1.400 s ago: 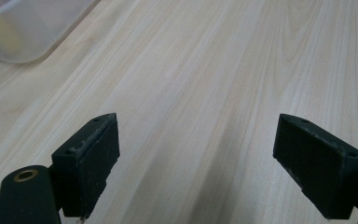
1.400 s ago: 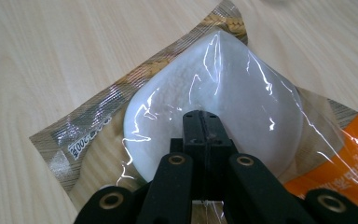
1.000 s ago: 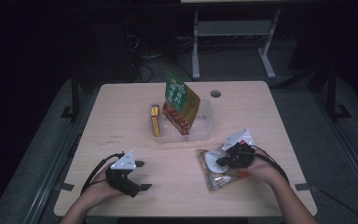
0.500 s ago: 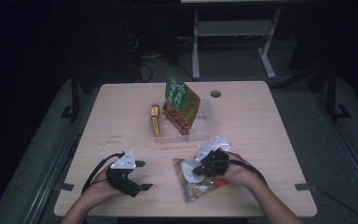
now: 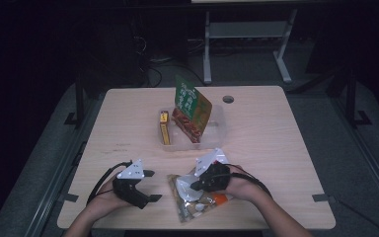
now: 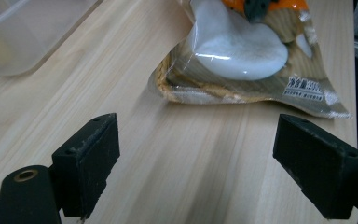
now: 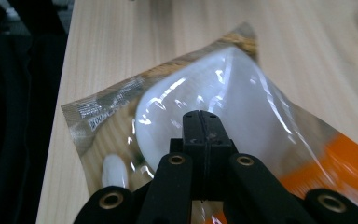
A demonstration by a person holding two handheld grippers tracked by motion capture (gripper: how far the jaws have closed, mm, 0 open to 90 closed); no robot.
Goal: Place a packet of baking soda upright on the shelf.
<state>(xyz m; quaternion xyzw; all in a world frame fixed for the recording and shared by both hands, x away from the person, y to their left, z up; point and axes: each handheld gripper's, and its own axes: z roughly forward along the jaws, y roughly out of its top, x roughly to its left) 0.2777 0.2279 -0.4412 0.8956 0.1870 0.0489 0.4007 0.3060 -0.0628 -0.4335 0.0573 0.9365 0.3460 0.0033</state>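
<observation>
One snack bag (image 5: 197, 195) (right tongs (image 5: 196, 186) pinching it), two packets in tub (image 5: 216, 129).

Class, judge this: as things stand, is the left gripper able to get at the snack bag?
Probably yes: the left gripper is open, and only bare table separates it from the snack bag.

Dark lab: lone test table (image 5: 256, 133)

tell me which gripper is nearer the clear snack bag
Right. The right gripper is shut on the snack bag, on top of it. The left gripper sits open beside the bag, apart from it.
</observation>
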